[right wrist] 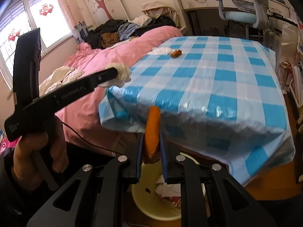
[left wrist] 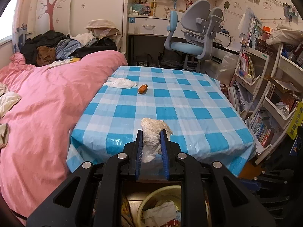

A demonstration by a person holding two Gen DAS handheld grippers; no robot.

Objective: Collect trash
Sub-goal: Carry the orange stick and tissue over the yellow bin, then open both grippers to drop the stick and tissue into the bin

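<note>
Left wrist view: left gripper [left wrist: 151, 143] jaws pinching a crumpled white wad [left wrist: 154, 132], held up off the table [left wrist: 189, 102] near its front edge; bin [left wrist: 162, 208] sits directly below the jaws, so this looks like a carry-to-drop pose. Ahead of the jaws, on the cloth: a flat tissue [left wrist: 121, 82] and just right of it an orange scrap [left wrist: 143, 88], both not yet collected. Nothing between jaws and bin. Right wrist view: right gripper [right wrist: 151, 145] jaws clamped on an orange sausage-like piece [right wrist: 152, 130], upright, sticking out past the tips; bin [right wrist: 157, 202] below and just behind the jaws, likely also staged for a drop. Left gripper [right wrist: 113, 73] with the wad [right wrist: 123, 73] is up and left of these jaws, well apart. Table edge hangs right ahead, could snag the piece.
</note>
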